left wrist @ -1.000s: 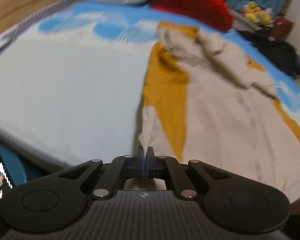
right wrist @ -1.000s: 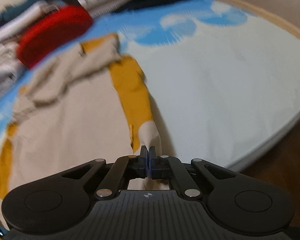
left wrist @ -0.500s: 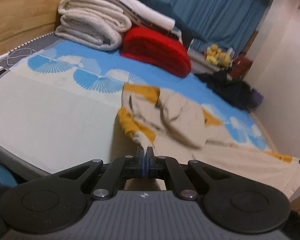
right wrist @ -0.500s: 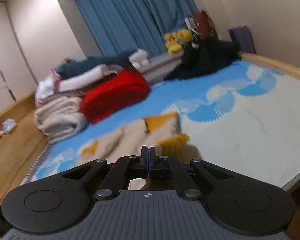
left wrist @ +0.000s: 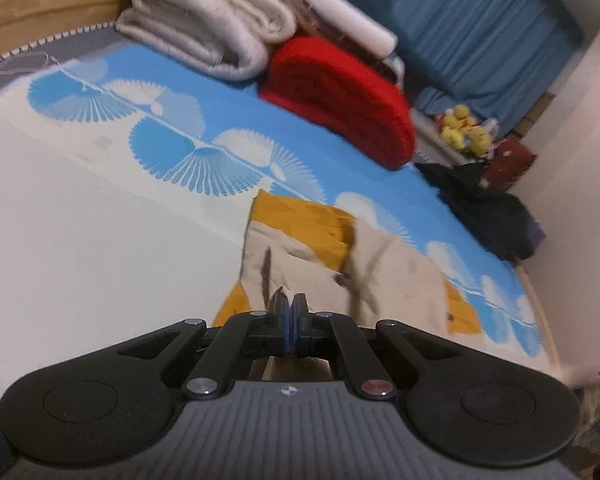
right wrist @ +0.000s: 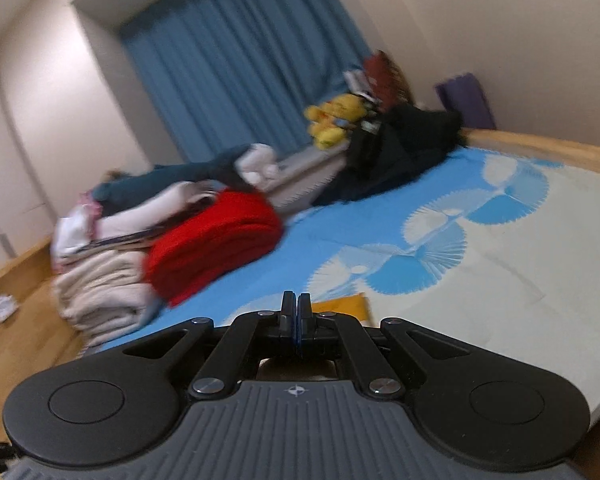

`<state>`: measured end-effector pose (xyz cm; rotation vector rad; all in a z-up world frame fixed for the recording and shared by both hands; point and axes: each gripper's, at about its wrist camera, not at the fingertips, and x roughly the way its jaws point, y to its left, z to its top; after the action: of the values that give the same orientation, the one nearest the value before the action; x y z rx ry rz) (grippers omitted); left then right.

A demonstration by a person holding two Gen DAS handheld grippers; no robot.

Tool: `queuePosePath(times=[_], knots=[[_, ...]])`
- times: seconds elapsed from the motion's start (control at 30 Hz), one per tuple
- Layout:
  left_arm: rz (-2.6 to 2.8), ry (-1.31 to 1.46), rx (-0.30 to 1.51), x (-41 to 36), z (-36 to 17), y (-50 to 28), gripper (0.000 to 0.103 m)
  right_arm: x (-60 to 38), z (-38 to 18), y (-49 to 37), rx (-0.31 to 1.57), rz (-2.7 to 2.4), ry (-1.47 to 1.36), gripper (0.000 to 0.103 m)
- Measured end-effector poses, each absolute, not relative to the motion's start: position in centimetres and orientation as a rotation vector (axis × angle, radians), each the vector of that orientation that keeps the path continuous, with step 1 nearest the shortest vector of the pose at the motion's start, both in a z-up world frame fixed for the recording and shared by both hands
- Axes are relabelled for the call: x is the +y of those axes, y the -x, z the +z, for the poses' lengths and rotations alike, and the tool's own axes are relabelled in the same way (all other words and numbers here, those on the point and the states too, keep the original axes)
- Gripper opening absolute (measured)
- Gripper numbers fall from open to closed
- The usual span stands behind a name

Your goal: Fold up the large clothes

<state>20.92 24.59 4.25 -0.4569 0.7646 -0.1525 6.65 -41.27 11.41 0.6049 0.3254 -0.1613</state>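
A beige garment (left wrist: 384, 276) with mustard panels (left wrist: 300, 220) lies doubled over on the bed sheet (left wrist: 80, 232). My left gripper (left wrist: 291, 300) is shut, with a beige edge of the garment pinched at its tips and hanging below the fingers. In the right wrist view only a mustard corner of the garment (right wrist: 342, 305) shows, right beside the fingertips. My right gripper (right wrist: 296, 300) is shut on that edge and held up above the bed. The rest of the garment is hidden under the right gripper's body.
A red folded blanket (left wrist: 340, 92) and a stack of beige bedding (left wrist: 212, 28) sit at the head of the bed. A pile of dark clothes (right wrist: 392, 152) and yellow plush toys (right wrist: 336, 116) lie by the blue curtain (right wrist: 236, 64). A wooden bed frame (right wrist: 540, 144) borders the sheet.
Both grippers have risen and carried the garment's near edge toward the far end, so the flat garment now lies folded over itself. Both views tilted up toward the room.
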Motion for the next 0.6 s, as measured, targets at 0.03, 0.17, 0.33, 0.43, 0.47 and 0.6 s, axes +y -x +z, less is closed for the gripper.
queuePosePath(times=[0.03,0.17,0.33,0.43,0.47,0.6], knots=[[-0.146,0.451,0.770,24.5,3.2,-22.5,0.008,-41.6,10.6,-8.3,0.348,-0.181,-0.605,0.000],[-0.038,0.524,0.799,25.7,1.2,-25.6,0.015,-42.7,7.1,-14.8,0.458,-0.292,-0.598,0.005],[0.002,0.534,0.827,26.7,0.6,-26.1,0.019,-43.2,3.0,-16.6,0.466,-0.367,-0.616,0.005],[-0.006,0.531,0.869,26.8,-0.1,-26.0,0.020,-42.3,2.7,-17.4,0.514,-0.297,-0.516,0.011],[-0.006,0.516,0.880,26.8,-0.4,-26.0,0.027,-41.9,2.8,-17.6,0.527,-0.275,-0.474,0.022],[0.003,0.476,0.951,26.2,-1.9,-25.9,0.039,-41.4,1.3,-18.3,0.621,-0.208,-0.453,0.030]])
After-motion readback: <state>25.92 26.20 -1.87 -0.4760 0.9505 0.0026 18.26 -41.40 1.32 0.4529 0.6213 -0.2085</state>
